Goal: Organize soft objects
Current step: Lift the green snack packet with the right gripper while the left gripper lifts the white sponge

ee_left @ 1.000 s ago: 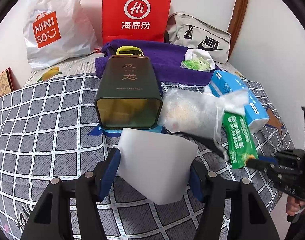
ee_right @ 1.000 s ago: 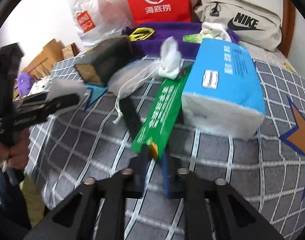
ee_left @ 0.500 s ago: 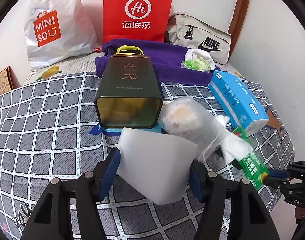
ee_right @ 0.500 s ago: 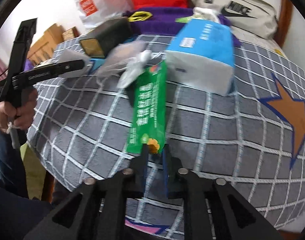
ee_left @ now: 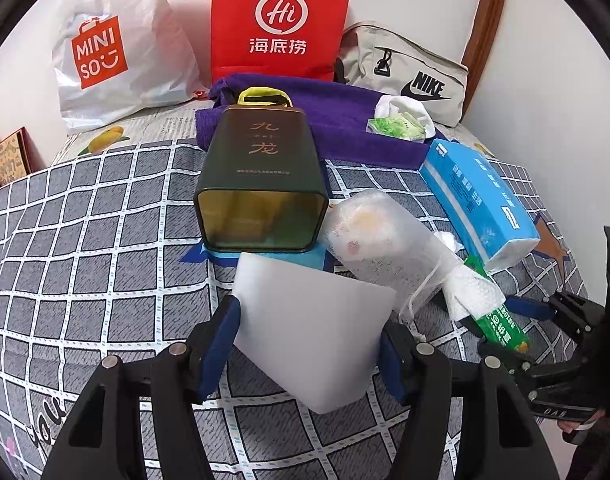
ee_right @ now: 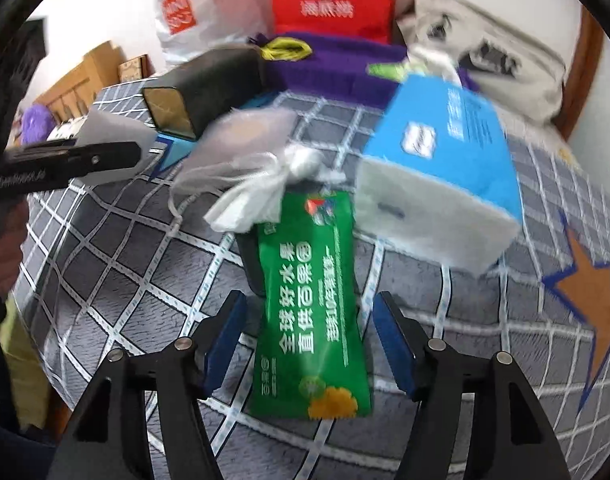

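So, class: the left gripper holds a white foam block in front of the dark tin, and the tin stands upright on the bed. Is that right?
Not quite. The left gripper does hold the white foam block in front of the dark tin, but the left wrist view shows the tin lying on its side, its open mouth facing the camera.

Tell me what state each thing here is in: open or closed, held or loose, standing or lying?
Left claw: shut on the white foam block.
Right claw: jaws opening, green packet loose between them.
Dark green tin: lying on its side, mouth open.
Mesh pouch: lying, drawstring end gathered.
Blue tissue pack: lying flat.
Red bag: standing against the wall.
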### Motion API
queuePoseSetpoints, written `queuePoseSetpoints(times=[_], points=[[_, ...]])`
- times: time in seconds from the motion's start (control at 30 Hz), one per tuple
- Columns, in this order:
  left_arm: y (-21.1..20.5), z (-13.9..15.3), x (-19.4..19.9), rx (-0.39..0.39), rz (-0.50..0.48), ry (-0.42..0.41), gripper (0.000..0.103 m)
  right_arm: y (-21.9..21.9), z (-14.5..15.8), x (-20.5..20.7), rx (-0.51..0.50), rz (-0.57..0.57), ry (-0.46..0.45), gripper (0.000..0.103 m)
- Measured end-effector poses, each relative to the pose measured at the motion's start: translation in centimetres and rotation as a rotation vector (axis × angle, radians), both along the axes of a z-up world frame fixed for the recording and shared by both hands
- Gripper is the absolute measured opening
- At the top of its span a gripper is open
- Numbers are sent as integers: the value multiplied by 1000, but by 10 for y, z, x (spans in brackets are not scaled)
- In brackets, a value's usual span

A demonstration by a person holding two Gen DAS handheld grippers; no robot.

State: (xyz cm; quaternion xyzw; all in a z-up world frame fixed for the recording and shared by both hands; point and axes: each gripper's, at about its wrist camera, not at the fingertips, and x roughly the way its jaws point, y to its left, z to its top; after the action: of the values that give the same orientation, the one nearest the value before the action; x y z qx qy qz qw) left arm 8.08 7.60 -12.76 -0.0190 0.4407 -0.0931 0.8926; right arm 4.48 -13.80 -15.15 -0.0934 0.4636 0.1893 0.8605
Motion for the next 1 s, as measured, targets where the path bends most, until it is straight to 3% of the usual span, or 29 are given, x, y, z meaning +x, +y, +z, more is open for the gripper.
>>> queuePoseSetpoints(times=[0.03,0.07,0.17,0.43,1.0], points=[[-1,0,0,3,0,0,61,1,-2,-1,-9,11,-5,60],[-1,0,0,4,2,1,61,1,-1,-2,-7,18,-16,44],[-2,1,1,7,8,4,61,-4,2,-5,15,18,-2,32],[0,10,-5,-71,1,12,59,-20,20,-22,74,23,14,31],[-18,54,-22,-63,-31,-63,53,-41,63,-31,128,-4,-62,31]])
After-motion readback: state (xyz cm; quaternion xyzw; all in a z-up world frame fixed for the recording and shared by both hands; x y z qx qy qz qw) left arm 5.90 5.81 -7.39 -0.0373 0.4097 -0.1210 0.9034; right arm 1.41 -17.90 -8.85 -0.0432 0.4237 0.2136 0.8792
